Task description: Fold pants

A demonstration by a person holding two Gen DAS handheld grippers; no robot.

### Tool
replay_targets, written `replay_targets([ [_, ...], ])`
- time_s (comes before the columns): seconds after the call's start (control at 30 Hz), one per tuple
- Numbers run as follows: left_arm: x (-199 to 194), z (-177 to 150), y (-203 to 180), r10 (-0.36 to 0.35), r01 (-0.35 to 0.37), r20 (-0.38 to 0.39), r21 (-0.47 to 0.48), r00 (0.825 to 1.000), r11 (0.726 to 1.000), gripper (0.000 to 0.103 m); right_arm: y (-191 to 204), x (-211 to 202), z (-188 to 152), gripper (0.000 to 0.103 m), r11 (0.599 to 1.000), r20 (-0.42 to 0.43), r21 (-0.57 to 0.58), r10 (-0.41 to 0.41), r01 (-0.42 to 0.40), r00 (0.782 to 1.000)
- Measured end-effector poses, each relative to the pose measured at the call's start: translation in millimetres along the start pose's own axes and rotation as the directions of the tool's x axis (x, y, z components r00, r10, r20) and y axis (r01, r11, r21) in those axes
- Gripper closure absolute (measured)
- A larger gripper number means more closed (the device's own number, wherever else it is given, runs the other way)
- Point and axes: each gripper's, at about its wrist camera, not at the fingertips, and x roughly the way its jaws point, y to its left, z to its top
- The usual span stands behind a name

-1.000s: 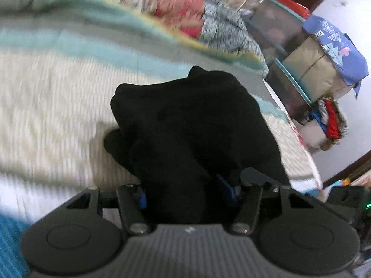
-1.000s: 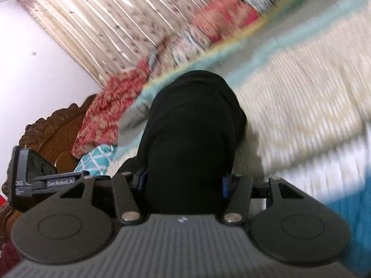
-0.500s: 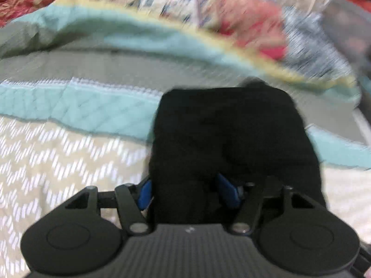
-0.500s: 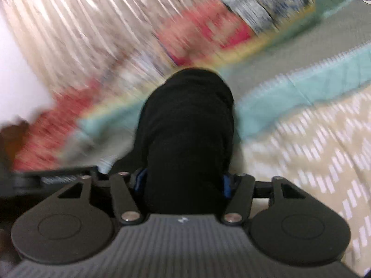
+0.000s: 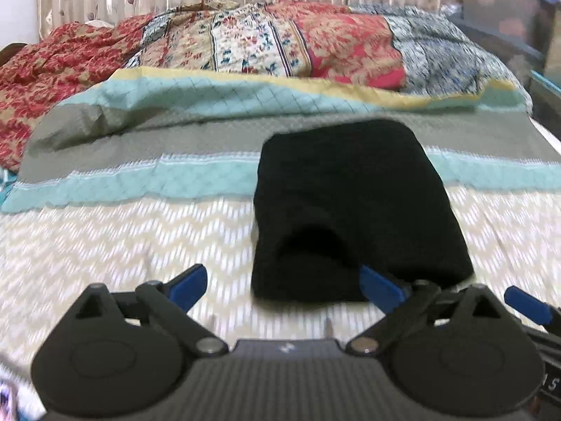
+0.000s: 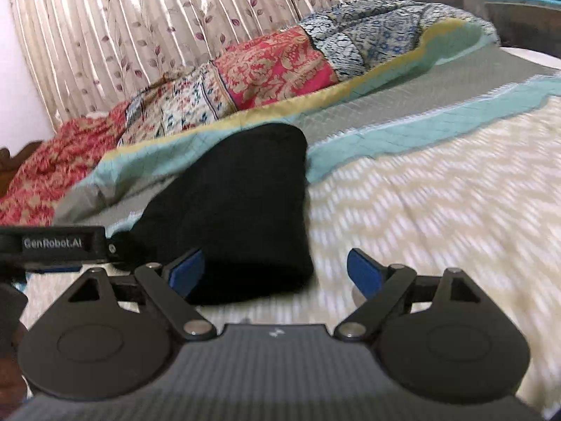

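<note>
The black pants (image 5: 354, 207) lie folded in a compact bundle on the bed, resting on the cream zigzag and teal bands of the bedspread (image 5: 122, 238). They also show in the right wrist view (image 6: 242, 210). My left gripper (image 5: 284, 287) is open and empty, just in front of the bundle's near edge. My right gripper (image 6: 277, 273) is open and empty, at the bundle's near right corner. A blue fingertip (image 5: 526, 303) of the right gripper shows at the right edge of the left wrist view.
A patchwork quilt (image 5: 266, 42) is heaped along the far side of the bed, below a leaf-print curtain (image 6: 157, 35). Storage boxes (image 5: 501, 3) stand past the bed's right end. A wooden headboard (image 6: 7, 161) is at the left.
Both grippers have opened and let go of the pants, which now lie on the bed. Both grippers have pulled back slightly toward the near side.
</note>
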Motion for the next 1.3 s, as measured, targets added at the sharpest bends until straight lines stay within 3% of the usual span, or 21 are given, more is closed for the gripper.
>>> replay_targets([
  [0.27,-73,-65,-7,0.011,-0.011,-0.013,0.056,1.000,0.998,0.000,28,-66,-38,0.012,0.999,-0.055,-0.045,0.002,-0.005,0.998],
  [0.63,-128,-122,16,-0.024,0.023,-0.045,-0.029,0.999,0.999,0.000,57,-126,-63,0.012,0.995,-0.066,-0.096,0.010,-0.016,0.998],
  [0.9,-144,-142,21,-0.033,0.032,-0.043,-0.025,0.999,0.999,0.000,69,-150,-79,0.011,0.996,-0.057,-0.082,0.014,-0.018,0.998],
  [1.3,-148,-147,27,0.035,-0.036,-0.048,-0.020,0.998,0.999,0.000,83,-152,-89,0.010,0.997,-0.097,-0.074,-0.003,-0.004,0.995],
])
